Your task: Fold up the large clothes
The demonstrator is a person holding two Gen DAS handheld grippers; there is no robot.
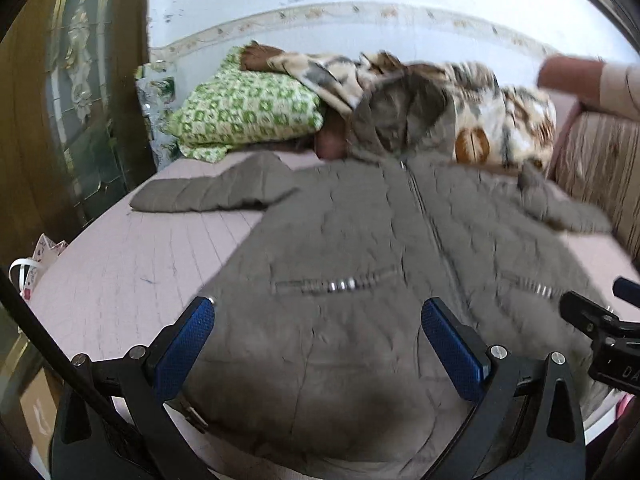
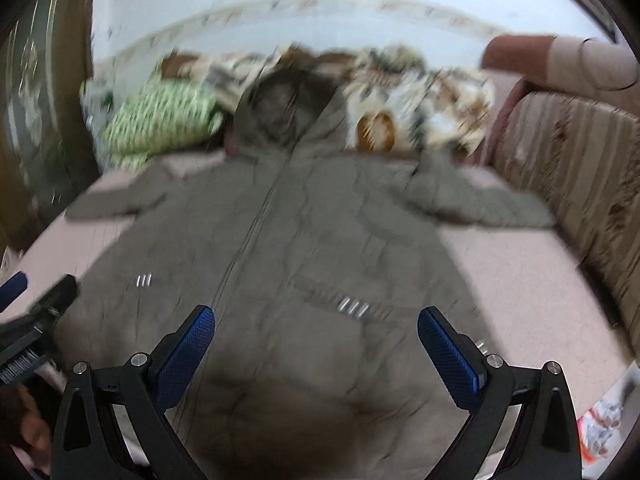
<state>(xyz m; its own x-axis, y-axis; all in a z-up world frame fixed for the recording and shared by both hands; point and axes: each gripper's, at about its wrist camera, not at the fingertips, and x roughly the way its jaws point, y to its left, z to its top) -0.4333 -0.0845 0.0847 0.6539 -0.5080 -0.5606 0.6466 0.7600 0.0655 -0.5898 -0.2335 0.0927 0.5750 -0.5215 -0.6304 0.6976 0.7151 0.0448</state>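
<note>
Left wrist view is showing the jacket (image 1: 360, 240) lying spread, zipped, sleeves out, on the bed (image 1: 132, 256). Both grippers (image 1: 316, 344) (image 2: 316, 344) are hovering agape over its hem; folding looks unstarted, so next I'd be pinching a sleeve.

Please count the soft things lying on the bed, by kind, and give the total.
Padded grey-brown jacket: 1
Green-and-white patterned pillow: 1
Brown-and-cream patterned blanket: 1
Total: 3
</note>
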